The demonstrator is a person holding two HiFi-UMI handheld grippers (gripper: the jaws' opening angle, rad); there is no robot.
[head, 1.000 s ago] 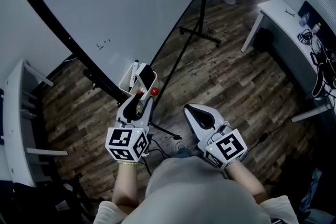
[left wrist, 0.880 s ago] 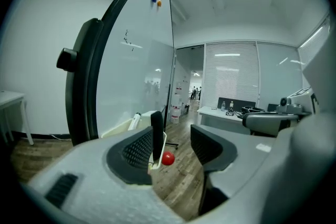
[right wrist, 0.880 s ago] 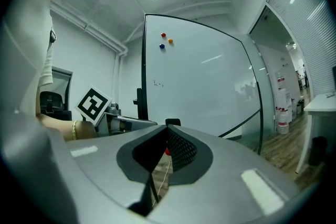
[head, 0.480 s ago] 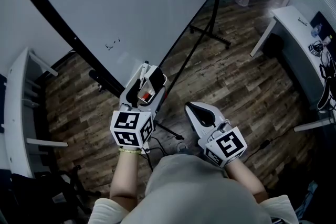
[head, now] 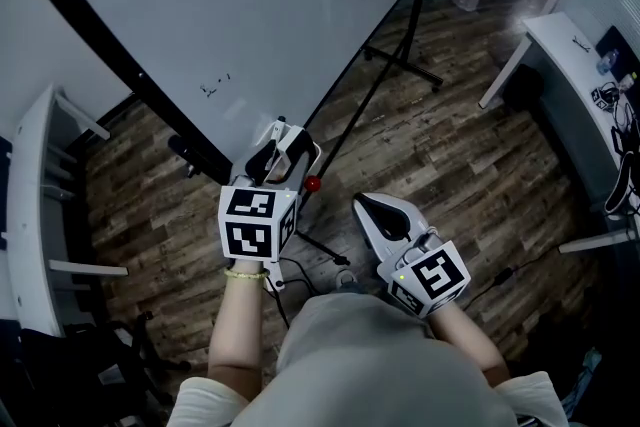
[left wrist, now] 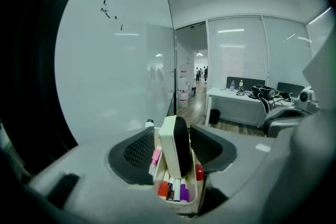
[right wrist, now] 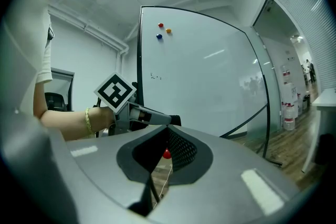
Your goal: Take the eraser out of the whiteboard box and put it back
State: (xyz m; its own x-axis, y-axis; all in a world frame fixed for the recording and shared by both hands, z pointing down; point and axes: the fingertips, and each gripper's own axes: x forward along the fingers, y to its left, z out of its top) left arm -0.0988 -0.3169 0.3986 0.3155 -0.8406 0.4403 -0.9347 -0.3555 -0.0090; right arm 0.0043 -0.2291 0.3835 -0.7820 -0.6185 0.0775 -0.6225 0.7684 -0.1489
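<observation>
- The eraser (left wrist: 170, 150) stands upright in the whiteboard box (left wrist: 181, 204), with its white back to the left and its black felt to the right. It sits right between the jaws of the left gripper (left wrist: 174, 135).
- That gripper's jaws are spread and have just been closing in around the eraser. A sliver of gap shows at the left pad. The right pad sits just beside the felt, and I cannot tell whether it touches.
- The right gripper (head: 365, 206) is well apart from the box, on the person's right. Its jaw tips are pressed together with nothing between them.
- Count: one eraser, one box and two grippers. Three magnets (right wrist: 160, 25), red, orange and blue, sit on the whiteboard (head: 250, 5). One red ball (head: 313, 183) lies just beside the box's right wall.
- Markers (left wrist: 184, 192) fill the box around the eraser. Pink, orange-red and purple ones are plain, with at least one paler one among them; the exact number is unclear.
- In the head view the marker cube (head: 258, 223) covers most of the left gripper, so its jaws and the eraser are hard to tell apart there.
- The eraser's foot is sunk among the markers.
- In the left gripper view the gripper's own body cuts off the lower part of the box.
</observation>
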